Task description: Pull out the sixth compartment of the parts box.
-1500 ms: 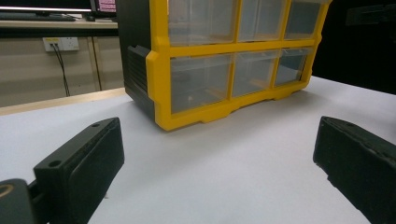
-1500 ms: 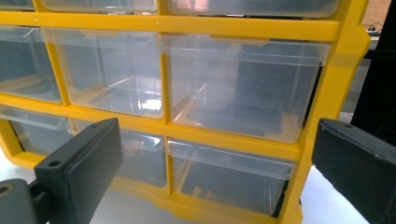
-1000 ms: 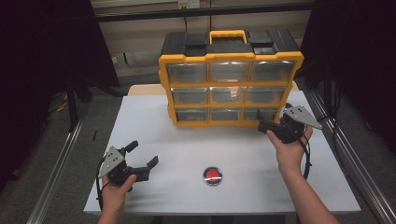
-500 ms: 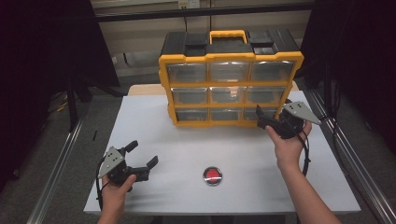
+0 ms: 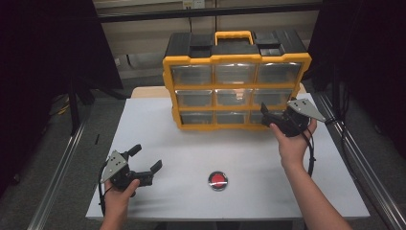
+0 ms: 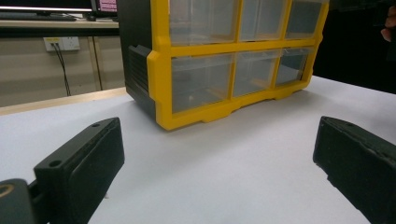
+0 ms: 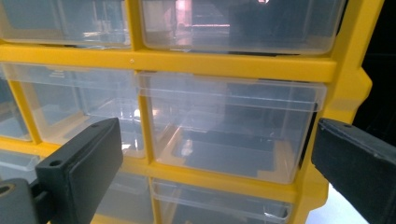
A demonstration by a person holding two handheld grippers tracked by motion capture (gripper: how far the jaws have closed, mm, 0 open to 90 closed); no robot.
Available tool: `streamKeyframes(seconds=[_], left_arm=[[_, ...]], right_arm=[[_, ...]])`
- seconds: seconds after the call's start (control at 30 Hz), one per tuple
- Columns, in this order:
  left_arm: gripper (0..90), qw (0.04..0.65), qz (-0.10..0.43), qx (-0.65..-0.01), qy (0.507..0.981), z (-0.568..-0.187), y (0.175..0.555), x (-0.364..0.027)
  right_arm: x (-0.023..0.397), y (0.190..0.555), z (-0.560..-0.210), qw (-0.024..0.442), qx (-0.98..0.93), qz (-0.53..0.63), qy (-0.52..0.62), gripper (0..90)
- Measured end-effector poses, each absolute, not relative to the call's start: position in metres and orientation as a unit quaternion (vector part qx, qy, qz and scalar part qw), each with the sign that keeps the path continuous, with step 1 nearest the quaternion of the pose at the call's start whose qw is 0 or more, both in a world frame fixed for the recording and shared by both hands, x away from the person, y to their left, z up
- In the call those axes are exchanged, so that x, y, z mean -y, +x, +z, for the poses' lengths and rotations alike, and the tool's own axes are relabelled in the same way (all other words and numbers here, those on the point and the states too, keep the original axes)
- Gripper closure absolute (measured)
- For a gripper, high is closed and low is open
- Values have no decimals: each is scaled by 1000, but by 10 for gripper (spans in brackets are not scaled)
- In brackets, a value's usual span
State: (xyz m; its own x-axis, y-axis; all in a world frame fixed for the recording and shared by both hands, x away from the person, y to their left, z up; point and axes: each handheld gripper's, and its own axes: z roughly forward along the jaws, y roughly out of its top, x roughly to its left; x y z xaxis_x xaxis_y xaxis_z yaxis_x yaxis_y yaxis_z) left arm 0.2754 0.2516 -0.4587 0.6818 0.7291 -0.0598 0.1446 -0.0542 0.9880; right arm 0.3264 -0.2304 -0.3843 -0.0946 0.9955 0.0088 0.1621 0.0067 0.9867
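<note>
right now, nearest the person, the left gripper [image 5: 143, 168] rests low over the bare white table [image 5: 182, 158] w/ its jaws wide apart and nothing between them; in the left gripper view it looks across the tabletop at the yellow-and-black plastic drawer cabinet [image 6: 224, 60] from well back. just ahead and to its right a small round red button w/ a metal ring [image 5: 218, 179] sits on the table, apart from both hands.

farther out, the right gripper [image 5: 275, 120] is up at the cabinet's lower right corner, jaws open, not yet on anything. in the right gripper view the clear plastic drawer at the right end of the middle row [image 7: 231, 128] sits between the two black jaws, shut flush in its yellow frame. it looks empty, tho reflections make that hard to tell.

judging from that, the step in hand is getting a grip on that drawer to pull it out. to do it well:
- ease fwd till the jaws reach the drawer's front lip, not the yellow dividers beside it.
- close on the lip gently; clear plastic is slick and thin, so a hard pinch may slip off or flex it.
- pull straight back, level w/ the slot, so it doesn't bind.
- cabinet stands free at the table's far edge and could slide or tip toward the person; bring the left gripper up to brace the frame if it shifts.
</note>
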Motion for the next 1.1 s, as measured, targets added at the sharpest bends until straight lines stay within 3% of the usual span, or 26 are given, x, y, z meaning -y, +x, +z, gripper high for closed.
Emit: streamKeyframes(seconds=[1.1], left_arm=[[22,604,240,-313,692,-459,276,-253]], right_arm=[[230,345,-378,446,-554,459,533,28]])
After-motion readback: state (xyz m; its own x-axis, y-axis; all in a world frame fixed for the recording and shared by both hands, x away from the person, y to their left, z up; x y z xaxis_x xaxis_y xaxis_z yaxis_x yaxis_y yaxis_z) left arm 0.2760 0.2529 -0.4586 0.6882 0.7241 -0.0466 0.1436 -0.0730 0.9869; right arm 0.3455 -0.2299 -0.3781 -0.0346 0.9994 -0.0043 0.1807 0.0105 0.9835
